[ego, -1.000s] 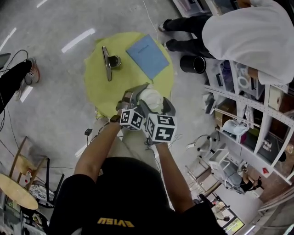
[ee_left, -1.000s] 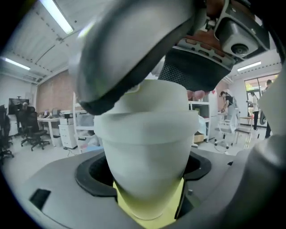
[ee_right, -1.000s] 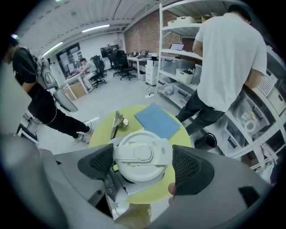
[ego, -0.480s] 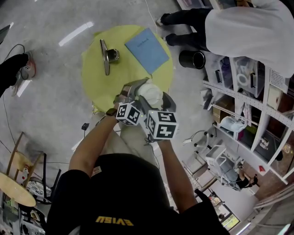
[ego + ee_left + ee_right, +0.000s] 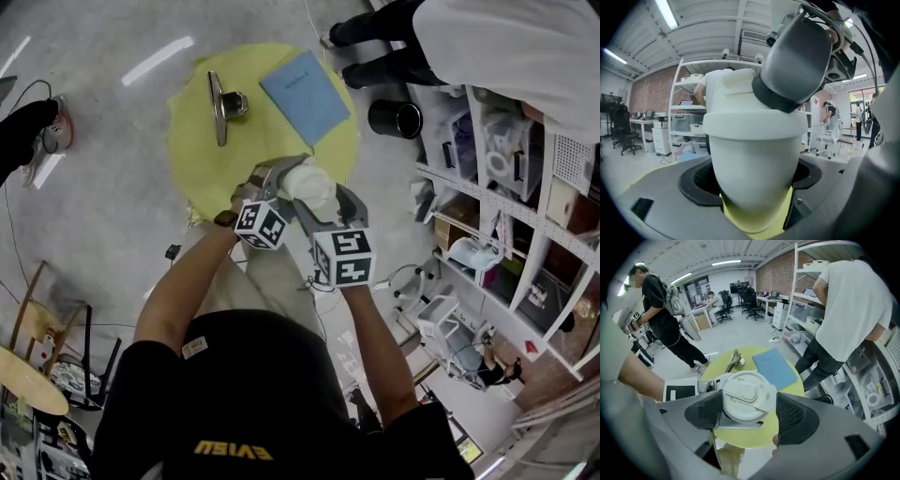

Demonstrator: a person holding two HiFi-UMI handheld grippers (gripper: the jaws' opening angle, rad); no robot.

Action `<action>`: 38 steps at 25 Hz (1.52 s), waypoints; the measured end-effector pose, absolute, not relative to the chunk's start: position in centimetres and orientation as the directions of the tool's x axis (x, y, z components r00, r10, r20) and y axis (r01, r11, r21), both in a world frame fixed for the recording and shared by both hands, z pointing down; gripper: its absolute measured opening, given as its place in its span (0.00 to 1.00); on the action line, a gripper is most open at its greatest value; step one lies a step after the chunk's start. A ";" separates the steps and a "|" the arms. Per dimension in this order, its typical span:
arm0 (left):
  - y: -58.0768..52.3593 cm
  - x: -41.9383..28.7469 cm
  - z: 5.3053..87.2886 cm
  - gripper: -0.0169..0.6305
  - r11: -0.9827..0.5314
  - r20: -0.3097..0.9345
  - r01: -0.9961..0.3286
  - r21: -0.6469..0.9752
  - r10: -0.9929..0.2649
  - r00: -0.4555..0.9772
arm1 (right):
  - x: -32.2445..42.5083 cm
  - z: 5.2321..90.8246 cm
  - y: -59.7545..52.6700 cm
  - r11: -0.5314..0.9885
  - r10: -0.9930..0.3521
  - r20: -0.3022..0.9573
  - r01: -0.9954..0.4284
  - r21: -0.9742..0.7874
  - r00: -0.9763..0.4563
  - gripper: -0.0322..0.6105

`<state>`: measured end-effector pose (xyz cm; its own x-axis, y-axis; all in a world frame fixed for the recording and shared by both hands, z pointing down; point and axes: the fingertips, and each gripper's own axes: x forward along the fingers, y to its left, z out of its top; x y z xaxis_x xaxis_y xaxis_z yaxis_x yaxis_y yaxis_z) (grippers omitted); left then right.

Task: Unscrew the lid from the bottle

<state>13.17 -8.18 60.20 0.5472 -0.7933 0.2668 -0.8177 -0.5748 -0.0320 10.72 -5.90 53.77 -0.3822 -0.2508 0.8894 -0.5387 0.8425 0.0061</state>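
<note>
White bottle (image 5: 754, 173), lid (image 5: 746, 395) on, above the yellow table (image 5: 197, 150). Clamped at the body by the left gripper (image 5: 754, 190). Lid between the 2 closing jaws of the right gripper (image 5: 746, 412).

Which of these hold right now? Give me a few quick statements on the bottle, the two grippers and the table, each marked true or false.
1. The left gripper grips the white bottle by its body. True.
2. The right gripper has nothing between its jaws. False: the lid is between them. The jaws are closing, and a gap shows at one pad.
3. The lid is off the bottle. False: it sits on the bottle's top.
4. A blue notebook lies on the yellow table. True.
5. The notebook rests on top of the metal object. False: they lie apart on the table.
</note>
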 end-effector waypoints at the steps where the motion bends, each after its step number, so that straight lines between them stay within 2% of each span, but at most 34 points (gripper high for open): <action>1: -8.2 13.2 60.2 0.69 -0.571 0.266 -0.820 -0.027 -0.795 0.545 | 10.7 53.8 -6.0 0.848 -0.239 0.892 -0.530 -0.001 -0.383 0.60; 6: -8.4 13.2 60.3 0.69 -0.565 0.268 -0.825 -0.017 -0.797 0.541 | 10.6 53.8 -6.2 0.876 -0.197 0.900 -0.482 -0.017 -0.389 0.60; 11: -7.9 13.2 60.3 0.69 -0.593 0.262 -0.805 -0.037 -0.783 0.564 | 10.4 53.7 -5.4 0.935 -0.154 0.897 -0.355 -0.003 -0.413 0.60; 20: -7.9 13.4 60.4 0.69 -0.628 0.257 -0.777 -0.030 -0.757 0.602 | 10.3 53.9 -5.3 0.995 0.079 0.939 0.085 -0.053 -0.335 0.60; 26: -8.1 13.4 60.3 0.69 -0.655 0.252 -0.756 -0.029 -0.736 0.628 | 10.0 53.8 -5.3 0.934 0.160 0.953 0.353 -0.061 -0.257 0.60; 32: -8.0 13.7 60.4 0.69 -0.658 0.241 -0.753 -0.018 -0.734 0.635 | 10.3 54.1 -5.0 0.782 0.223 0.968 0.614 -0.105 -0.119 0.60; 35: -8.2 13.7 60.4 0.68 -0.649 0.234 -0.760 -0.024 -0.743 0.627 | 10.5 54.2 -5.0 0.724 0.230 0.969 0.682 -0.107 -0.091 0.60; 38: -8.1 13.8 60.4 0.68 -0.645 0.226 -0.763 -0.029 -0.748 0.624 | 10.6 54.1 -4.8 0.726 0.239 0.963 0.681 -0.093 -0.124 0.60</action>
